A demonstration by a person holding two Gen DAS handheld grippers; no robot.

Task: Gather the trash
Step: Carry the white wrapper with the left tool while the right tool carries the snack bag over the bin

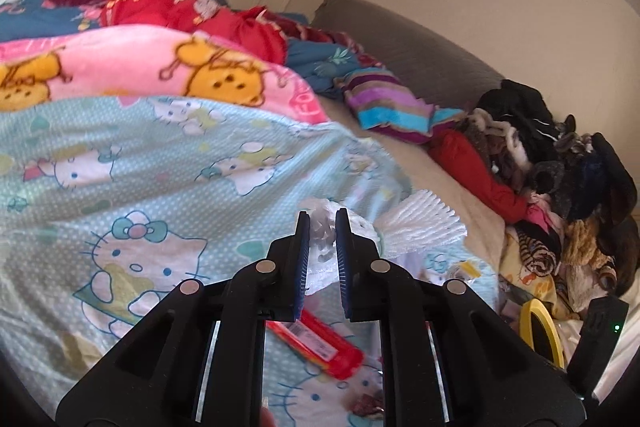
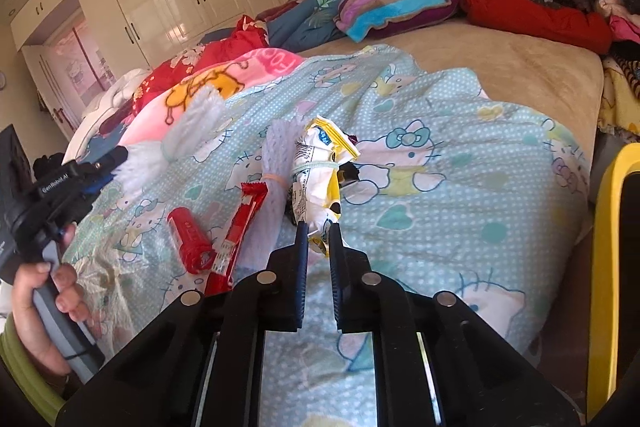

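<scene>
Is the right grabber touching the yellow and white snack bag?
Touching. The right wrist view shows the right gripper shut on the yellow and white snack bag, its lower end pinched between the pads.

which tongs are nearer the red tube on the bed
Right. The right tongs, shut on a yellow-white wrapper, sit just right of the red tube. The left tongs grip white foam netting farther up-left.

A pale blue cat-print sheet (image 2: 460,163) is showing under red wrappers (image 2: 190,241), a white-and-yellow packet (image 2: 316,183) and white foam netting (image 1: 420,223).
</scene>
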